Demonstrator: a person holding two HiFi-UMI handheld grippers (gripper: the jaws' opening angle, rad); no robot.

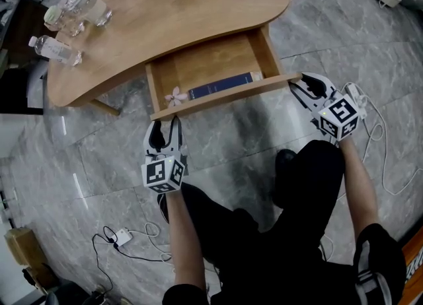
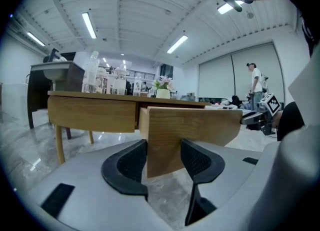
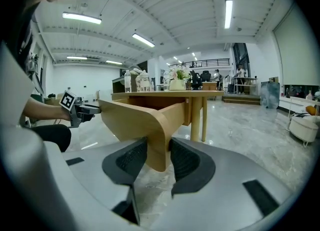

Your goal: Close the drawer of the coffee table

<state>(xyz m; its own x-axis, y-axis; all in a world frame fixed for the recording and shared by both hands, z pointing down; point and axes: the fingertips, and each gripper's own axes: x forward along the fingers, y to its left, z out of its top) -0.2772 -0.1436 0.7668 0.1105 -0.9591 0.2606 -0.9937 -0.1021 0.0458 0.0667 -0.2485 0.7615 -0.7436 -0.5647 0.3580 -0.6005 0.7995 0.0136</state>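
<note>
Standing pulled well out from under the bench (image 1: pixel 165 13), the drawer (image 1: pixel 211 63) is open and its wooden floor is exposed; the closing stroke is judged not yet started. Inside the drawer, against the rear face of the drawer front (image 1: pixel 228 94), lie a dark blue book (image 1: pixel 221 86) and, to that book's left, a small pale flower (image 1: pixel 176 96). The left hand-held gripper (image 1: pixel 165 123) is at the left end of the drawer front. In the left gripper view the panel's end stands between the two dark pads, which appear to bear on it from both sides, so this is read as a pinch on the wood. The right hand-held gripper (image 1: pixel 297 83) is at the rounded right end of the drawer front. In the right gripper view its pads likewise sit against both faces of the curved corner, again a pinch on the panel and not a spread, empty jaw. What is done: both ends of the drawer front are taken in hand. What is left: the whole travel inward, until the drawer front meets the bench's apron. An even push from both ends looks advisable, since a skewed drawer may bind.
</note>
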